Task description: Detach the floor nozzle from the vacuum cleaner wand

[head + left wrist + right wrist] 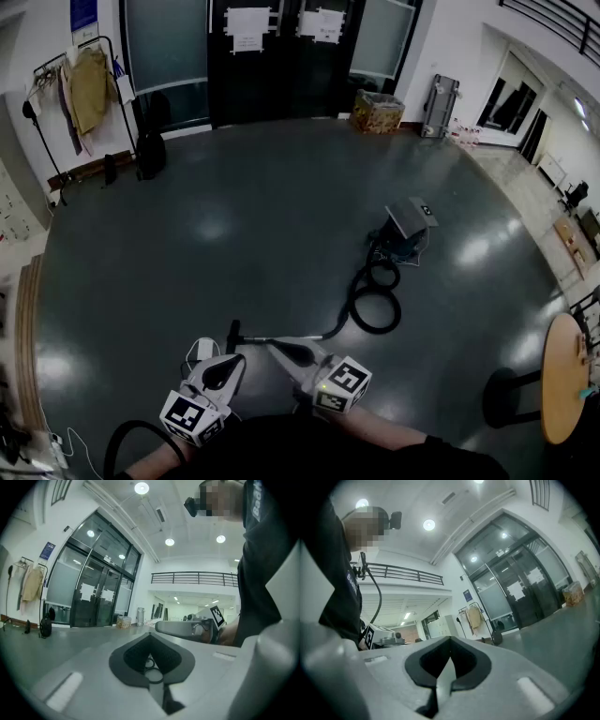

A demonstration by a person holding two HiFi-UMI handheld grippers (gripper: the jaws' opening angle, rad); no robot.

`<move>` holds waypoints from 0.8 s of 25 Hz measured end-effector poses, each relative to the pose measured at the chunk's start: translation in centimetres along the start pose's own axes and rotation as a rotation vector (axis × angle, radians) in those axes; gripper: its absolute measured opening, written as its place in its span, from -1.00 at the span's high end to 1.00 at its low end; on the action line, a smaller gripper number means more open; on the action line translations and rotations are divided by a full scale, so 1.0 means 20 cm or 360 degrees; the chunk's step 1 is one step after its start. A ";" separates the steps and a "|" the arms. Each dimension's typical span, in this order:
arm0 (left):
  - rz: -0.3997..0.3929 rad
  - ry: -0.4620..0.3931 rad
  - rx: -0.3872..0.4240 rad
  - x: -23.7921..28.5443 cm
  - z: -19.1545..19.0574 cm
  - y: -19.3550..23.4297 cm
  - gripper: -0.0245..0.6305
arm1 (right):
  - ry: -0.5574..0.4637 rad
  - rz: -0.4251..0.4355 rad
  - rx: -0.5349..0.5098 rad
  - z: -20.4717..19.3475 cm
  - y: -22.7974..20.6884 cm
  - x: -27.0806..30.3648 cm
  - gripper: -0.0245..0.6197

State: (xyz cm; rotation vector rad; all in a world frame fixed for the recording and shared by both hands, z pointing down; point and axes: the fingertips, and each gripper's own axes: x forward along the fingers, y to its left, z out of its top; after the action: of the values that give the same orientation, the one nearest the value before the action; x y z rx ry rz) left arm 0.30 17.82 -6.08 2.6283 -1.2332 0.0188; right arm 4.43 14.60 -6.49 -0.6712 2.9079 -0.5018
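Down on the glossy dark grey floor (234, 216), in the head view, the slim silvery metal wand (253, 337) lies flat with its long axis running side to side across the picture. The short black bar-shaped floor nozzle (233, 336) is on its left end, set crosswise to it, so the wand points left toward the nozzle. At the right end the wand joins a coiled black ribbed hose (373, 328), which loops back to the grey box-shaped vacuum cleaner canister (405, 234) farther up the floor. The white left gripper (240, 358) and the white right gripper (271, 344), each with a square-marker cube at its rear, are held close together at the bottom of the view, their tips angled toward each other over the nozzle end of the wand; whether either touches it cannot be told. In its own view the left gripper (151, 641) has its jaws clenched with nothing between them, and so has the right gripper (450, 641); beyond both only the room shows.
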 end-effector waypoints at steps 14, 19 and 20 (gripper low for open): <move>0.0008 0.0020 0.0002 0.01 -0.05 0.00 0.93 | -0.0037 0.0019 -0.0003 0.02 0.00 -0.04 0.92; 0.0055 0.0068 0.0044 0.06 -0.10 0.00 0.93 | 0.0006 0.0000 0.0048 -0.04 -0.10 -0.12 0.92; 0.0067 0.0081 0.0038 0.07 -0.09 0.00 0.93 | 0.0019 0.0000 0.0061 -0.06 -0.13 -0.13 0.92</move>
State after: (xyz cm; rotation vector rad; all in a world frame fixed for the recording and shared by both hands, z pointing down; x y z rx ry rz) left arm 1.48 17.17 -4.12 2.6046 -1.2791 0.1076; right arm 7.62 13.98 -4.48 -0.6654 2.9013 -0.5619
